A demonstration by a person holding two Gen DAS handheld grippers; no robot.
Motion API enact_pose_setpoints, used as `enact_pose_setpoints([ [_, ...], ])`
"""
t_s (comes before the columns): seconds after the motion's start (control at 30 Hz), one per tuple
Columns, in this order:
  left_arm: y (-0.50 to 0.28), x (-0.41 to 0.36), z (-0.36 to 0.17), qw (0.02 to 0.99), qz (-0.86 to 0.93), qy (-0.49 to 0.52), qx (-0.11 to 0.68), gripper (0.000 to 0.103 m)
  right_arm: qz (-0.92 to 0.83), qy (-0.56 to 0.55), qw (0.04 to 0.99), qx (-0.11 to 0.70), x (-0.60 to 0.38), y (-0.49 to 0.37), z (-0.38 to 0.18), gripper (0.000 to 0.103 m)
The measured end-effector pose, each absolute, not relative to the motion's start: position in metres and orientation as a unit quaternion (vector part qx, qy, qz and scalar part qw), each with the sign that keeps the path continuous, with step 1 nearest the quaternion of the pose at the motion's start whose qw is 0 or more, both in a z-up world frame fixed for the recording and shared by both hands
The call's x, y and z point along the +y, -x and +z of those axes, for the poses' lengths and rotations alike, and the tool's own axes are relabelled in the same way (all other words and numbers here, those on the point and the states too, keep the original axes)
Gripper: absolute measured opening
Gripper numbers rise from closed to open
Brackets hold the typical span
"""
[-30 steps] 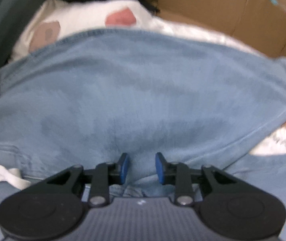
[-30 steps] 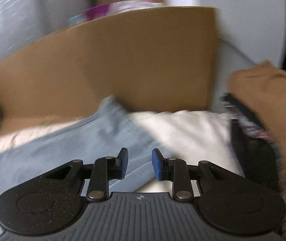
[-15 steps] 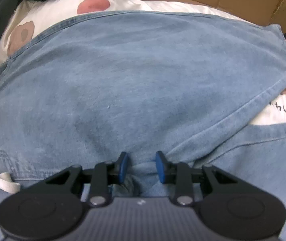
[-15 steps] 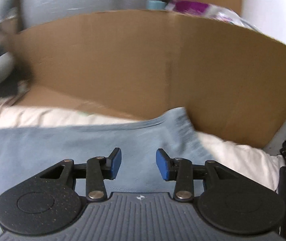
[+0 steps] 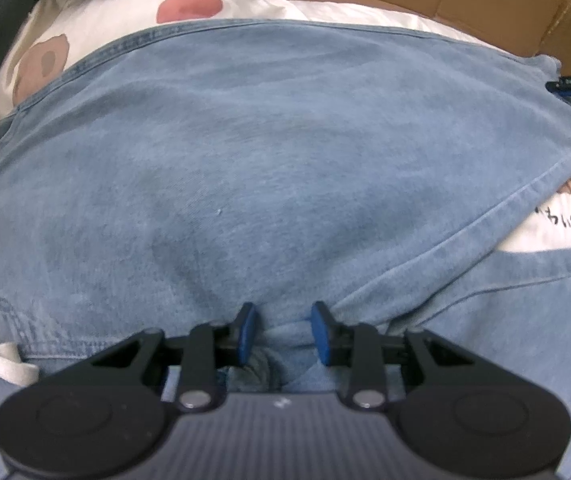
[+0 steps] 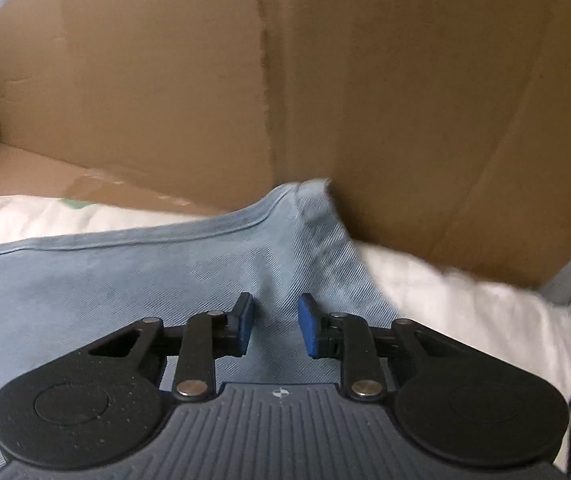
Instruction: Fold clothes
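Right gripper [image 6: 273, 322] has slid toward the blue garment's [image 6: 133, 280] far corner — jaws narrowly parted over cloth | left gripper [image 5: 283, 330] — fabric bunched between its part-open jaws, grip uncertain | cardboard box [image 6: 365, 80] behind.

A home, likely a bedroom, white printed bedding [image 5: 97, 20] under blue denim clothes [image 5: 277, 152], cardboard box [image 6: 285, 80] at the far side, more laundry heaped far left
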State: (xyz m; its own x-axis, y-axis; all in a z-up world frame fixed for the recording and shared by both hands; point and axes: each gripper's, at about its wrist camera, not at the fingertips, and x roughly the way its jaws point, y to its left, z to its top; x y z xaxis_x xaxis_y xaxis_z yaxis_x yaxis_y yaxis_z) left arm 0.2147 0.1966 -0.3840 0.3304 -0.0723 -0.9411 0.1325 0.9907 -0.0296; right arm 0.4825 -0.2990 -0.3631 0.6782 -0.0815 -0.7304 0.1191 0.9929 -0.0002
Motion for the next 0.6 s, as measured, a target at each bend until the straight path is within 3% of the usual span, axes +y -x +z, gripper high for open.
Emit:
enact_pose_setpoints([
  [0.33, -0.211, 0.198, -0.386, 0.817, -0.059, -0.025, 0.573, 0.034, -0.083, 0.007, 0.91, 0.405, -0.304, -0.52, -0.378, 0.026],
  [0.5, -0.216, 0.197, -0.383, 0.809, -0.052, -0.025, 0.584, 0.034, -0.085, -0.034, 0.901, 0.424, -0.315, -0.528, -0.37, 0.026],
  [0.53, -0.217, 0.198, -0.382, 0.808, -0.047, -0.021, 0.587, 0.034, -0.084, -0.011, 0.898, 0.431, -0.311, -0.526, -0.367, 0.027],
  [0.6, -0.219, 0.202, -0.378, 0.804, -0.037, -0.013, 0.593, 0.036, -0.081, 0.034, 0.893, 0.44, -0.301, -0.52, -0.361, 0.041],
])
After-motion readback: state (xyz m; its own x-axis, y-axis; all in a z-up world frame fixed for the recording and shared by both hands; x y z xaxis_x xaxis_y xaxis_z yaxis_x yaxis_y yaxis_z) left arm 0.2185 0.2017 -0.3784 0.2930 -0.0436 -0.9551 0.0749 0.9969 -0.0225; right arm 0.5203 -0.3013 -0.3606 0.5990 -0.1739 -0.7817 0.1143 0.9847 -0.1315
